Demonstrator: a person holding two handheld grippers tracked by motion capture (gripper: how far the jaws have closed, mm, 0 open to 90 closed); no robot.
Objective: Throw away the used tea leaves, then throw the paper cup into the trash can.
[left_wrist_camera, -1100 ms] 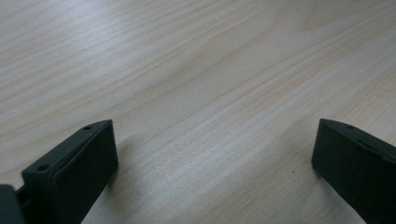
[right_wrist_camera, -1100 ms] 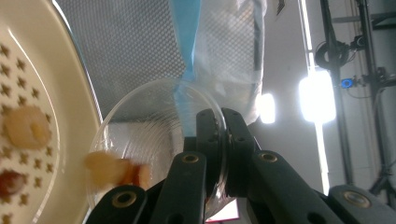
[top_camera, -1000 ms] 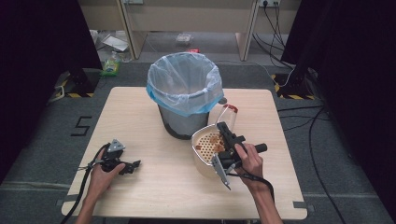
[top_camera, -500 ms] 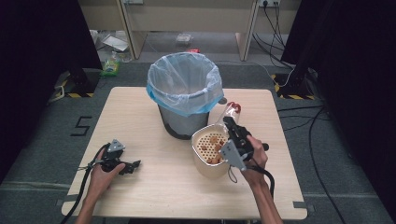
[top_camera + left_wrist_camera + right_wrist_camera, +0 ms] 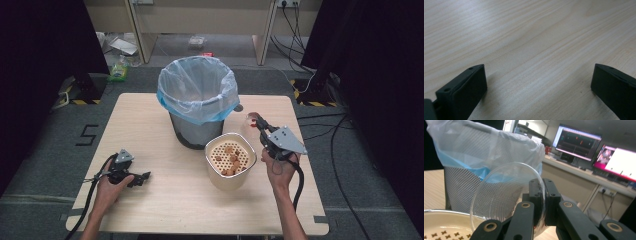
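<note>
Right tool (image 5: 541,195) pinches the clear round plastic lid (image 5: 506,195) by its rim, mesh bin with blue-white liner (image 5: 198,100) just ahead-left; left tool (image 5: 536,82) rests wide-jawed on the pale wooden desk (image 5: 150,125).

Black gripper (image 5: 258,123) jaws; grey plate; black cable.

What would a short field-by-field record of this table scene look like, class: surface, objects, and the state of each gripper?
surface: pale wooden table
bin: black mesh waste bin lined with a clear and blue plastic bag
container: cream tub with a perforated insert holding brown bits, in front of the bin
left gripper: jaws wide apart, nothing between them, low over the table
right gripper: jaws shut on a clear round plastic lid, near the bin
</note>
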